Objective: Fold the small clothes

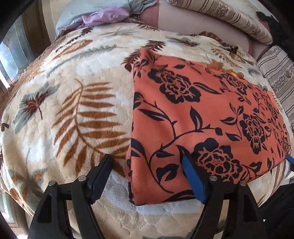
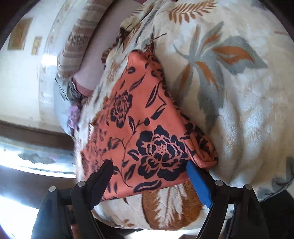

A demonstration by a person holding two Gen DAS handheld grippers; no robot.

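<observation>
My left gripper (image 1: pixel 147 165) stands wide apart, holding nothing. Its black finger hangs over the fleece blanket (image 1: pixel 73 114); its blue-padded finger (image 1: pixel 192 176) sits over the near edge of the folded cloth (image 1: pixel 202 114), and I cannot tell whether the pad touches it. The cloth's left edge runs up between my two fingers.

The cloth is a smooth, matte orange fabric printed with black roses, leaves and curling stems. It lies flat on the blanket as a neat rectangle, with a straight folded edge on its left side and layered edges at its near side.

My right gripper (image 2: pixel 148 169) is spread wide too, with nothing pinched. From this view the cloth (image 2: pixel 139 114) looks like a wedge, its far corner raised in a soft peak and its right corner (image 2: pixel 207 156) bunched into thick rolled folds showing several layers. That bunched corner lies just beside my blue pad (image 2: pixel 198 183). The black finger overlaps the cloth's near left edge.

The blanket is plush and deep-piled, cream with rust fern fronds and grey-blue leaves, draped over a rounded bed. Beyond it lie a striped, floral-banded pillow (image 1: pixel 235 20), a plain mauve sheet (image 1: pixel 193 27) and crumpled lilac (image 1: pixel 106 16) and grey fabrics.
</observation>
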